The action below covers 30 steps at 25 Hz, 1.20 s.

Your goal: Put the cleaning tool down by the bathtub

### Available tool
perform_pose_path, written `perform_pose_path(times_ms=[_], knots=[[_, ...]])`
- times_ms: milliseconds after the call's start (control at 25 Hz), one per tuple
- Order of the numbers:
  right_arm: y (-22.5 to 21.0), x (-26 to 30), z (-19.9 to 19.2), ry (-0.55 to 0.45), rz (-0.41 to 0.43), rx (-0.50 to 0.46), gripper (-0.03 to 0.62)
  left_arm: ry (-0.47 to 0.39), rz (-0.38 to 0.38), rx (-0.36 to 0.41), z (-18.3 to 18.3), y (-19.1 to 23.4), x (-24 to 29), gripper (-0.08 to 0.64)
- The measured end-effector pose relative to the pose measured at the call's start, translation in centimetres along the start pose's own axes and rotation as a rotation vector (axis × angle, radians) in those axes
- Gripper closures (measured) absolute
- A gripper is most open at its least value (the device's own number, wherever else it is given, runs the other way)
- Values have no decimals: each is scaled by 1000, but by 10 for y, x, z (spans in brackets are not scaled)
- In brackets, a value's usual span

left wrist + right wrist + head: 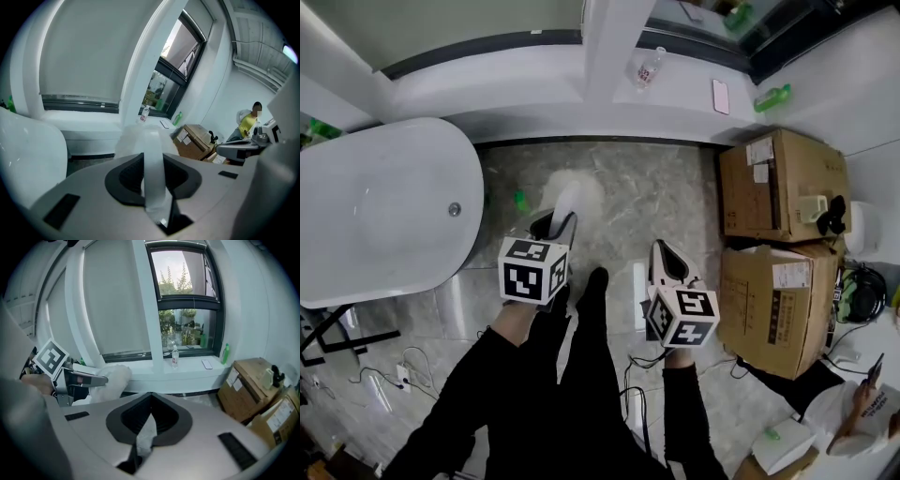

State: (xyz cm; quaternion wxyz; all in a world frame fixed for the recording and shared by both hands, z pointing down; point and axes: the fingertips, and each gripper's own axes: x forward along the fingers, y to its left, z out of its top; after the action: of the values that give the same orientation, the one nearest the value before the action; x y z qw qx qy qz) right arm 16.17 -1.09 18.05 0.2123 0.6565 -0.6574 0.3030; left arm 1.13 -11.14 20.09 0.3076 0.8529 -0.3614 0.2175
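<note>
The white bathtub [384, 211] fills the left of the head view and shows again at the left edge of the left gripper view [28, 140]. My left gripper [558, 223] is held beside the tub's right end, above the marble floor. It is shut on the cleaning tool [569, 197], a flat white handle [152, 159] ending in a fluffy white head [112, 378] that points forward. My right gripper [664, 255] hangs to the right of it, apart from the tool. Its jaws are shut, with a small crumpled white scrap [146, 437] between them.
Two cardboard boxes [778, 183] [773, 305] stand at the right. The white window ledge [581, 80] carries a clear bottle [649, 67], a phone [720, 96] and a green bottle [772, 97]. Cables [412, 366] lie at the lower left. A person [853, 412] sits at the bottom right.
</note>
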Motion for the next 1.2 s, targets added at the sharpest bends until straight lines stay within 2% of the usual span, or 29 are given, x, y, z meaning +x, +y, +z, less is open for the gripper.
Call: perform_pose_path(times_ms=[520,800,1200], knots=[[-8,89,-14,47,91,-50,593,-1,52,-10,-27,21,69,466],[-3,148,-50,80,150,-71,593,8,72,-36,-62,44,106,466],[-15,235,-119,111,178,-102,593,16,94,-84,-130,91,166,466]])
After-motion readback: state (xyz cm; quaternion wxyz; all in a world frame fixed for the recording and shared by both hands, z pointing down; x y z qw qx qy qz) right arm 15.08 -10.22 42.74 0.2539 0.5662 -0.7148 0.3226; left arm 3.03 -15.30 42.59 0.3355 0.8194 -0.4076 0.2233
